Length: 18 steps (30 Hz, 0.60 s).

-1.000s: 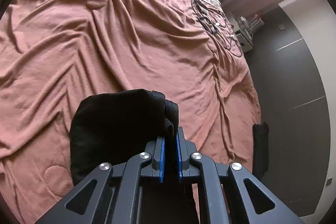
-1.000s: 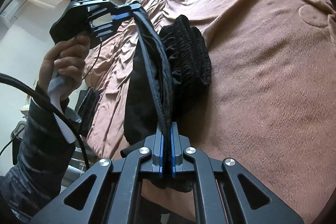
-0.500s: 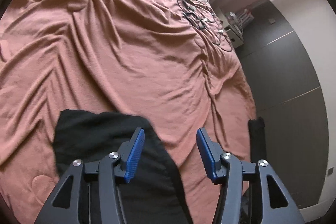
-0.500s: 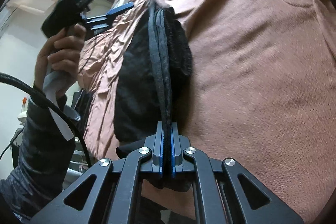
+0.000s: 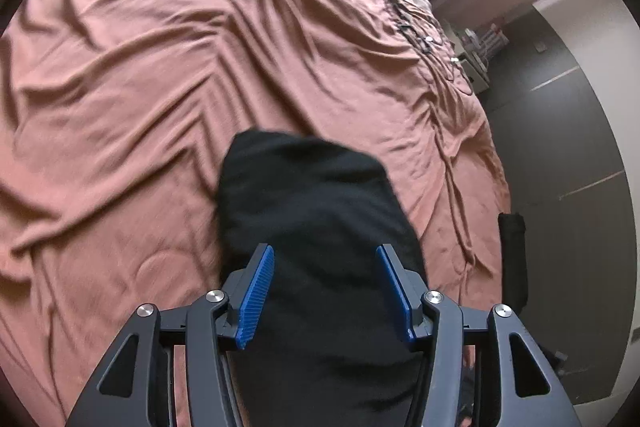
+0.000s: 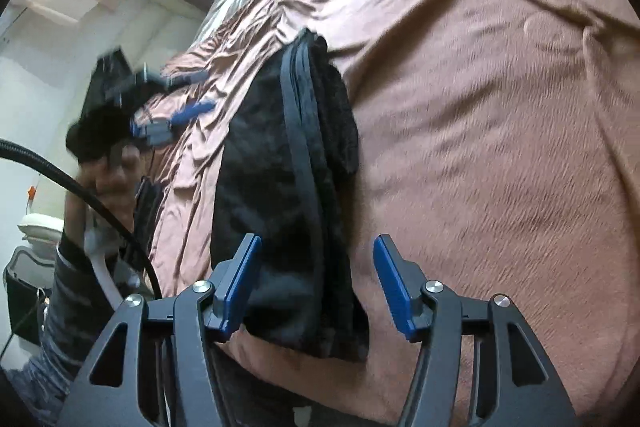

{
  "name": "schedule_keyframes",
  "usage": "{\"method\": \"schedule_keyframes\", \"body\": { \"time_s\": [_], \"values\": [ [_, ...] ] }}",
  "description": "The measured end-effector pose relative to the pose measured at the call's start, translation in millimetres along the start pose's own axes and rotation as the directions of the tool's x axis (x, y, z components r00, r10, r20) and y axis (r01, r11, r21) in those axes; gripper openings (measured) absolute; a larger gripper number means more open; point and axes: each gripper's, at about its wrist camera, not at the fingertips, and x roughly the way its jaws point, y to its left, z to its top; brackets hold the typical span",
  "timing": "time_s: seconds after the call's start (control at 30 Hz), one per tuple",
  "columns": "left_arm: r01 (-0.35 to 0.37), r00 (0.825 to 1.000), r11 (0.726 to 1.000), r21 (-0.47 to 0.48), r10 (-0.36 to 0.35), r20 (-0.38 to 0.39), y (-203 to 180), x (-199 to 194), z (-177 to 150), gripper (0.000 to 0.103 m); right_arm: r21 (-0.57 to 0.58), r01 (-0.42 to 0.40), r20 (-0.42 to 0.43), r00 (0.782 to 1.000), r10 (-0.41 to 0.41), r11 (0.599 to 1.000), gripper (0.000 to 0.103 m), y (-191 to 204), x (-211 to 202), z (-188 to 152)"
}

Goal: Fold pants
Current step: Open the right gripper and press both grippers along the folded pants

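In the left wrist view, wrinkled pink bedding (image 5: 168, 75) fills most of the frame. The black pants (image 5: 312, 211) lie folded on it, low and centre, reaching up from the bottom edge. The left hand-held gripper (image 5: 325, 293) hovers above them with its blue pads (image 5: 256, 293) spread apart; cloth shows between the pads but they do not press on it, so nothing is gripped. Farther right, black cables (image 5: 420, 35) lie near the bed's far edge, then dark floor (image 5: 568, 147).

In the right wrist view, the person's hand (image 6: 108, 171) at the far left holds the left hand-held gripper, blurred, just beside the bed's edge, with a dark sleeve (image 6: 60, 307) below it. A black hose (image 6: 80, 187) crosses in front. The pants lie in the middle as a long folded stack on the bedding, their edges running away from the camera, with the gathered waistband (image 6: 340, 123) on the right side. The right hand-held gripper (image 6: 316, 289) is opening, its jaws spread to either side of the stack's near end, clear of the cloth and holding nothing. Bare bedding extends to the right.
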Motion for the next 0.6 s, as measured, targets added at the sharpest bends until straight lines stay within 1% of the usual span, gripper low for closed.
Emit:
{"method": "schedule_keyframes", "body": {
  "time_s": [0.13, 0.23, 0.37, 0.47, 0.53, 0.6],
  "values": [
    [0.000, 1.000, 0.999, -0.037, -0.001, -0.023, 16.5, -0.3, -18.8, 0.056, -0.034, 0.030, 0.003, 1.000, -0.030, 0.999, 0.056, 8.3, 6.5, 14.8],
    [0.015, 0.999, 0.997, -0.080, -0.018, -0.040, 27.1, 2.4, -33.1, 0.056, -0.060, 0.051, -0.003, 0.999, -0.051, 0.997, 0.056, 9.9, 14.6, 23.7],
    [0.013, 0.998, 0.995, -0.096, -0.018, -0.056, 33.5, 7.4, -50.6, 0.056, -0.074, 0.075, -0.022, 0.997, -0.077, 0.994, 0.056, 12.1, 32.8, 32.7],
    [0.012, 0.997, 0.993, -0.114, -0.020, -0.074, 38.5, 12.4, -61.5, 0.056, -0.084, 0.069, -0.034, 0.997, -0.072, 0.994, 0.056, 12.7, 39.6, 36.9],
    [-0.002, 0.996, 0.992, -0.128, -0.009, -0.086, 42.2, 15.6, -67.5, 0.055, -0.093, 0.071, -0.038, 0.996, -0.075, 0.993, 0.056, 12.8, 44.7, 39.1],
    [0.006, 0.995, 0.989, -0.148, -0.021, -0.100, 46.7, 19.2, -73.5, 0.055, -0.094, 0.071, -0.049, 0.996, -0.076, 0.993, 0.056, 11.0, 50.5, 40.8]
  ]
}}
